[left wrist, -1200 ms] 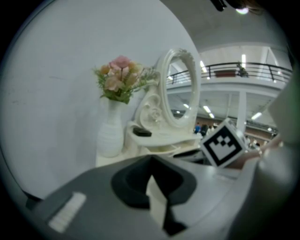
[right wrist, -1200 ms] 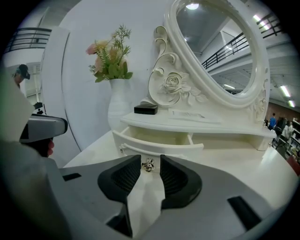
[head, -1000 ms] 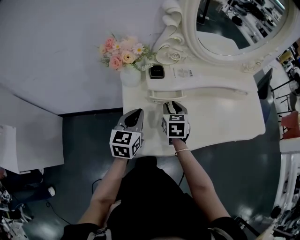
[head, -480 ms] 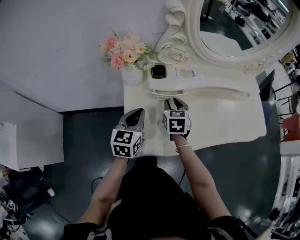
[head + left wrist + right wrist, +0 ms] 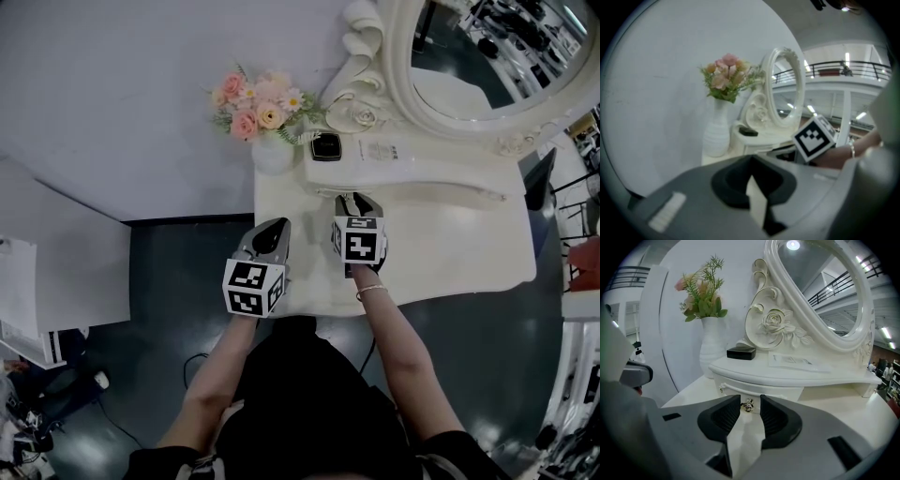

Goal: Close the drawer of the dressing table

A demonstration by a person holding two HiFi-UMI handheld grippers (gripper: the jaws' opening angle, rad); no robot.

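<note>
The white dressing table (image 5: 450, 234) carries a raised shelf (image 5: 787, 373) with a small drawer (image 5: 780, 392) below it. The drawer front sits just under the shelf's lip. Its little metal knob (image 5: 749, 405) shows right between the tips of my right gripper (image 5: 750, 399), whose jaws stand apart without pressing on it. From the head view the right gripper (image 5: 353, 199) points at the shelf's front. My left gripper (image 5: 272, 228) hovers over the table's left front corner, pads together, holding nothing. Its marker cube is turned towards me.
A white vase of pink flowers (image 5: 272, 155) stands at the back left corner. On the shelf lie a black box (image 5: 325, 146) and a printed card (image 5: 794, 361). An ornate oval mirror (image 5: 469, 56) rises behind. Dark floor surrounds the table.
My right gripper has moved forward towards the shelf, and the drawer front sticks out less than before. The left gripper has stayed where it was.
</note>
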